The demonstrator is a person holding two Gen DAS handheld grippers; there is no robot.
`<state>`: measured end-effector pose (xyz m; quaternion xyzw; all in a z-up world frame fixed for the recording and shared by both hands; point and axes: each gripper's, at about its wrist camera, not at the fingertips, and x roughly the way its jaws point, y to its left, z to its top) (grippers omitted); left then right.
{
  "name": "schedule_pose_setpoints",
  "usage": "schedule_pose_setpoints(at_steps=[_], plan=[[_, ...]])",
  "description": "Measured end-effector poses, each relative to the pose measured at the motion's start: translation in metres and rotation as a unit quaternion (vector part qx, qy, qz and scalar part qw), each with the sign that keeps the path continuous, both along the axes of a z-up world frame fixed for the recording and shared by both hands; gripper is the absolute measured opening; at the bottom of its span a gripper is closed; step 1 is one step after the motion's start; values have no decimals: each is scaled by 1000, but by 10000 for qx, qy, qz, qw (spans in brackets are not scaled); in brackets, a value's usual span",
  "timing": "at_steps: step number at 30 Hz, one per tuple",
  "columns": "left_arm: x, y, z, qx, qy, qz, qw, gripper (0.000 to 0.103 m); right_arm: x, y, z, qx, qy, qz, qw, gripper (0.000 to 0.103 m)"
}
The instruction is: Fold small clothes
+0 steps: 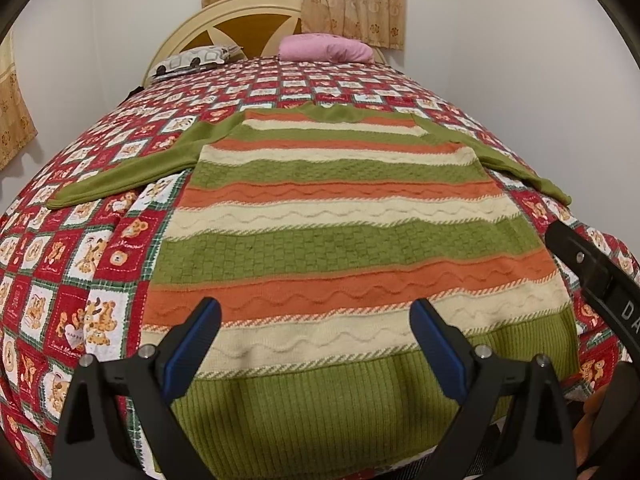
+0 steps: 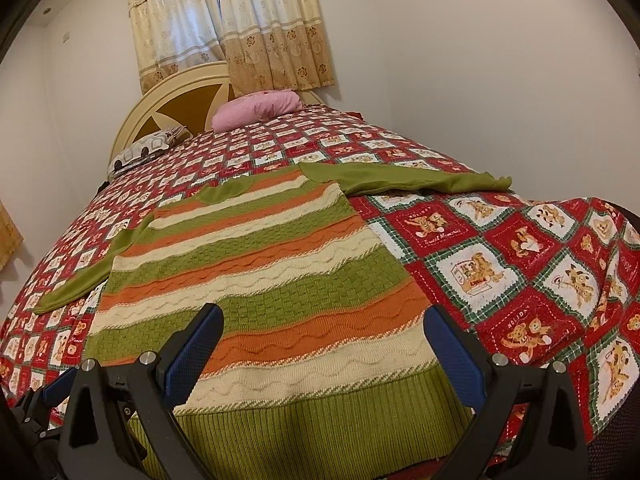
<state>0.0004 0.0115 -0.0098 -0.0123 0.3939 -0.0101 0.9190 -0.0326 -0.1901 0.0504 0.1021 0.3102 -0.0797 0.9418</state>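
A knitted sweater with green, orange and cream stripes lies flat on the bed, green hem nearest me, both green sleeves spread out to the sides. It also shows in the right wrist view. My left gripper is open and empty, its blue-padded fingers hovering over the hem end. My right gripper is open and empty, hovering over the hem's right part. The right gripper's body shows at the right edge of the left wrist view.
The bed has a red, white and green patchwork quilt with bear pictures. A pink pillow and a patterned pillow lie by the cream headboard. Walls flank the bed; curtains hang behind.
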Motion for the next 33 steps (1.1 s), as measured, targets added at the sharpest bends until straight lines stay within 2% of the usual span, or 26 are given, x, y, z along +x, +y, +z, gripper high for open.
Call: schedule_pose_setpoints(at_steps=[33], plan=[[2, -1, -6, 23, 70, -3, 10000, 97, 3, -1, -5, 51, 107, -41, 9999, 100]])
